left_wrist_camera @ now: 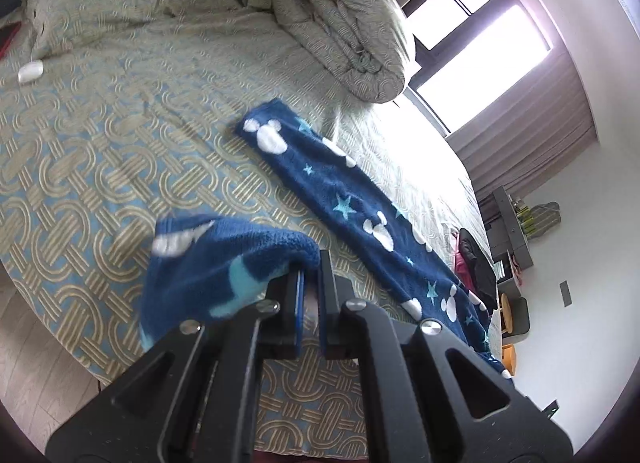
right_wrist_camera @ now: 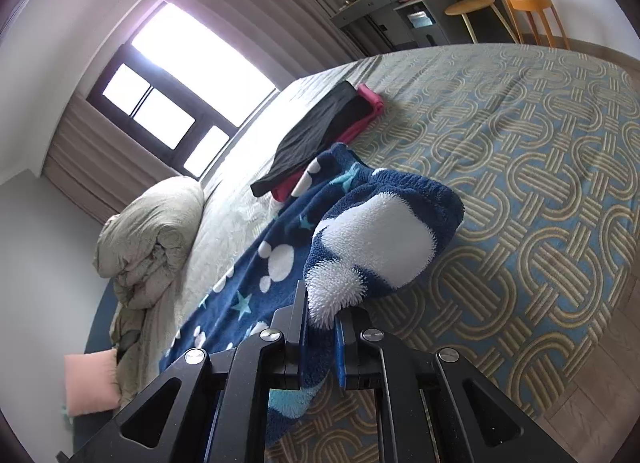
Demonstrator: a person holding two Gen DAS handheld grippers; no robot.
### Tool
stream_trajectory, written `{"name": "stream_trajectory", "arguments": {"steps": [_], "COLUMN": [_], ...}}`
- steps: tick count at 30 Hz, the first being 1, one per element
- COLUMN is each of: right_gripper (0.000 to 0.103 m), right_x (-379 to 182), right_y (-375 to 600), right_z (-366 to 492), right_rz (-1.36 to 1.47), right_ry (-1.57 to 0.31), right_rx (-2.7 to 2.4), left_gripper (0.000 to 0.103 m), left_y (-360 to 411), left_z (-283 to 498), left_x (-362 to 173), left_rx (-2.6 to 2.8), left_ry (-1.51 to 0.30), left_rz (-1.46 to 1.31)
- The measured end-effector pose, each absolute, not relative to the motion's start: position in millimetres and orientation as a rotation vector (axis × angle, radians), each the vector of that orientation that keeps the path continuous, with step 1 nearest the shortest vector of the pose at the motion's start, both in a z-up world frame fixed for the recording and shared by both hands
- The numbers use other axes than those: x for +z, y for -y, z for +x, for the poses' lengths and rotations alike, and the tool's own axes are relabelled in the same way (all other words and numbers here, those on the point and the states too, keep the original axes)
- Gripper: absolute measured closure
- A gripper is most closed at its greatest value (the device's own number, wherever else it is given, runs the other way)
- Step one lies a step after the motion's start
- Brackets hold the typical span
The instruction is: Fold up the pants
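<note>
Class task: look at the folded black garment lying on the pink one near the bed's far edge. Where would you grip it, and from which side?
Grip the black garment at its narrow end nearest the blue fleece pants, coming in low from the pants' side. That end overhangs the pink garment, so a finger could probably slip underneath.

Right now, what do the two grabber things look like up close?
Both look alike. The left gripper and the right gripper are matte black, with angular arms that have triangle-shaped holes and round silver screws. Each has two flat black jaws, one lined with a blue pad. No cables or sleeves show.
</note>
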State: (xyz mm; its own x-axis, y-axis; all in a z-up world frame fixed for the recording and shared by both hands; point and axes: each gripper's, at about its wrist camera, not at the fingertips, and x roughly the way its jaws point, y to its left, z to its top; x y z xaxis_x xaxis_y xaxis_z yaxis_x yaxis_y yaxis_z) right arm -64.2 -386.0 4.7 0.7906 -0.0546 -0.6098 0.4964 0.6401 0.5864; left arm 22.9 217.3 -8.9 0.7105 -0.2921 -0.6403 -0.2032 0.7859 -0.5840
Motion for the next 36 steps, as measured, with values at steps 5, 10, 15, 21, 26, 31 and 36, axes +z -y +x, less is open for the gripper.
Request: {"name": "stream_trajectory", "arguments": {"steps": [5,10,15,21,26,31,36], "right_gripper": [0.094,0.094,0.094,0.094,0.094,0.094,0.094], "right_x": [21.6,34.0,42.4,40.4,40.0,33.9,26.6], "right_y": [380.3,378.4,378.9,386.7,391.3,389.2,389.5], "right_z": [-51.7,-21.4,17.4,56.4,95.7,141.4,175.9], "right_rz": [0.754,0.728,0.683,0.717,0.718,0.668,0.636], "right_ry": [-0.573,-0.58,-0.602,-0.651,-0.703,-0.753,-0.801], "right_rx": [-0.335,-0.328,-0.328,-0.341,-0.354,-0.376,-0.399], "left_gripper": [0.096,0.096,0.096,0.096,0.096,0.096,0.096], "left_y": [-212.5,-204.1,-198.0,-197.4,-194.6,-190.0,-177.8], "left_z": [43.2,69.0,105.1,145.4,185.3,225.9,264.2], "left_x": [5.2,16.7,22.6,19.3,17.0,7.4,-0.9], "left_rx": [-0.051,-0.052,-0.006,0.024,0.037,0.06,0.068], "left_ry": [-0.789,-0.794,-0.833,-0.898,-0.932,-0.964,-0.993], "left_rz": [-0.647,-0.602,-0.547,-0.571,-0.552,-0.539,-0.504]}}
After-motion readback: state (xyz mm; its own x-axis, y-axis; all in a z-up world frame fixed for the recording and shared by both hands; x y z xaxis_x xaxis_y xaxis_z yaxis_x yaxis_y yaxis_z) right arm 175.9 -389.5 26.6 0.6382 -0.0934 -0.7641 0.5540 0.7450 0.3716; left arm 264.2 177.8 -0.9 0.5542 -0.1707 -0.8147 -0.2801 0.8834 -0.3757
